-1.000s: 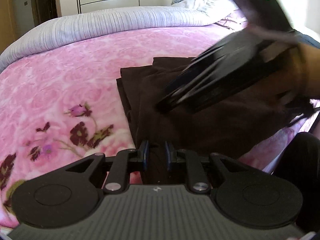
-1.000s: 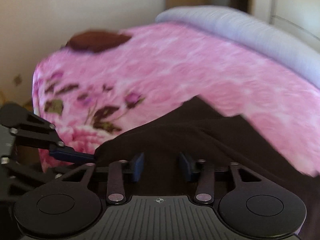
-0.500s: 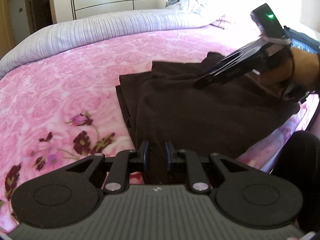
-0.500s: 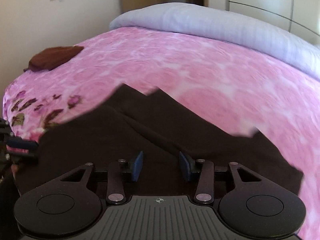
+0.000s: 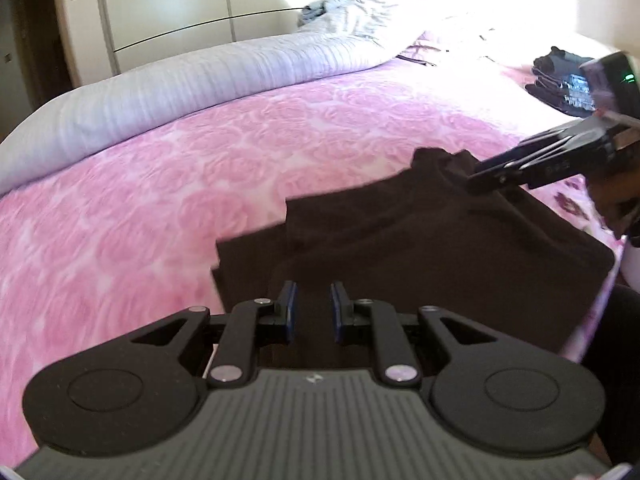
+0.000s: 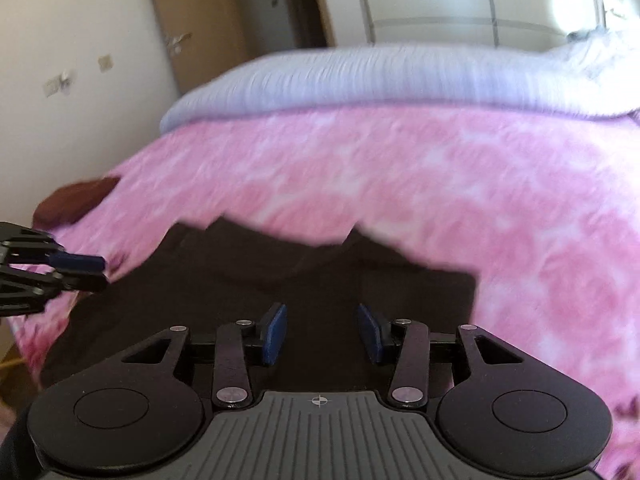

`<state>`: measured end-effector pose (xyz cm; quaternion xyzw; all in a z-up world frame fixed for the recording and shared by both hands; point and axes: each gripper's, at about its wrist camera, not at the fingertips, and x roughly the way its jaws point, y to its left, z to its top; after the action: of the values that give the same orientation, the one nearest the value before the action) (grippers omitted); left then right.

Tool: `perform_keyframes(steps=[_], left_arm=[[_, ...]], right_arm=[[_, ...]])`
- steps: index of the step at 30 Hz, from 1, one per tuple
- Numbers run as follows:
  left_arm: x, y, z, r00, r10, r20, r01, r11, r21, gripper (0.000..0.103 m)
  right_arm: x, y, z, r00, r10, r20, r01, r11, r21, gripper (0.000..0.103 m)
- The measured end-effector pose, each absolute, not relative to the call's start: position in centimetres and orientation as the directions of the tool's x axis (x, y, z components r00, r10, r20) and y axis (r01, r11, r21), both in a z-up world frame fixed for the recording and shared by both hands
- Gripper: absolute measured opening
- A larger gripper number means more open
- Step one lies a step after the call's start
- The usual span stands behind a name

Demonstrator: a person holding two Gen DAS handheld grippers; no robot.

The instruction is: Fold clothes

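A dark brown garment [image 5: 420,248] lies folded in layers on the pink flowered bedspread [image 5: 160,200], near the bed's front edge. It also shows in the right wrist view [image 6: 280,280]. My left gripper [image 5: 312,312] is over the garment's near left part, jaws a little apart with nothing between them. My right gripper [image 6: 322,334] is open over the garment's near edge and holds nothing. In the left wrist view the right gripper [image 5: 480,182] reaches in from the right above the garment's far corner. In the right wrist view the left gripper [image 6: 90,272] is at the far left.
A grey-lilac ribbed cover [image 5: 200,76] lies across the head of the bed. A stack of dark folded clothes [image 5: 560,80] sits at the far right of the bed. A reddish-brown garment [image 6: 76,202] lies at the bed's left corner. White wardrobes [image 5: 180,8] stand behind.
My left gripper has opened a little and moved up and away from the garment's edge. My right gripper has opened wider and swung to the right over the garment.
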<state>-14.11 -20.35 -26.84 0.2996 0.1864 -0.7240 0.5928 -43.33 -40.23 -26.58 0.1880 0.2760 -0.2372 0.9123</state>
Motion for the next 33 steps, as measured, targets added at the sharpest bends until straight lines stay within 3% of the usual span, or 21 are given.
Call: perform_keyframes(steps=[3,6,11,16,22,26,28,33], left_arm=[[-14.0,-24.1,-28.0,-0.131,-0.711,-0.690,0.969,-0.239,0.062,0.015],[-14.6,-26.3,-30.4,-0.069,-0.665,-0.744,0.956,-0.258,0.141,0.020],[-14.2,-25.9,-29.1,-0.080,-0.688,-0.721,0.964,-0.237,0.119,0.020],[-15.2,-26.9,-27.7,-0.194,-0.708,-0.679,0.959,-0.282,0.020,0.020],[-16.8,-29.6,-30.1,-0.200,-0.643,-0.740,0.943,-0.331,0.033,0.021],[-17.1,-29.3,-27.8,-0.259,-0.683,-0.683,0.937,-0.349,-0.007,0.019],[-17.8,-29.9,-27.2,-0.327,-0.678,-0.659,0.921,-0.386,-0.060,0.019],[-22.1,-33.3,-28.8,-0.386,-0.619,-0.684,0.868,-0.496,-0.041,0.020]], right_arm=[[-42.6,-42.1,-27.1,0.713,-0.341,-0.612,0.561,0.801,0.208,0.044],[-41.7,-43.8,-29.2,0.664,-0.313,-0.679,0.561,0.809,0.176,0.044],[-43.4,-45.5,-28.2,0.749,-0.303,-0.589,0.558,0.769,0.312,0.044],[-42.2,-46.4,-29.0,0.758,-0.258,-0.599,0.527,0.784,0.328,0.044],[-41.6,-47.4,-29.4,0.768,-0.204,-0.607,0.499,0.785,0.367,0.045],[-45.3,-46.1,-26.8,0.792,-0.315,-0.523,0.525,0.789,0.319,0.045],[-46.2,-46.2,-27.3,0.763,-0.348,-0.545,0.565,0.767,0.302,0.045],[-46.5,-46.8,-30.8,0.646,-0.396,-0.653,0.652,0.730,0.203,0.047]])
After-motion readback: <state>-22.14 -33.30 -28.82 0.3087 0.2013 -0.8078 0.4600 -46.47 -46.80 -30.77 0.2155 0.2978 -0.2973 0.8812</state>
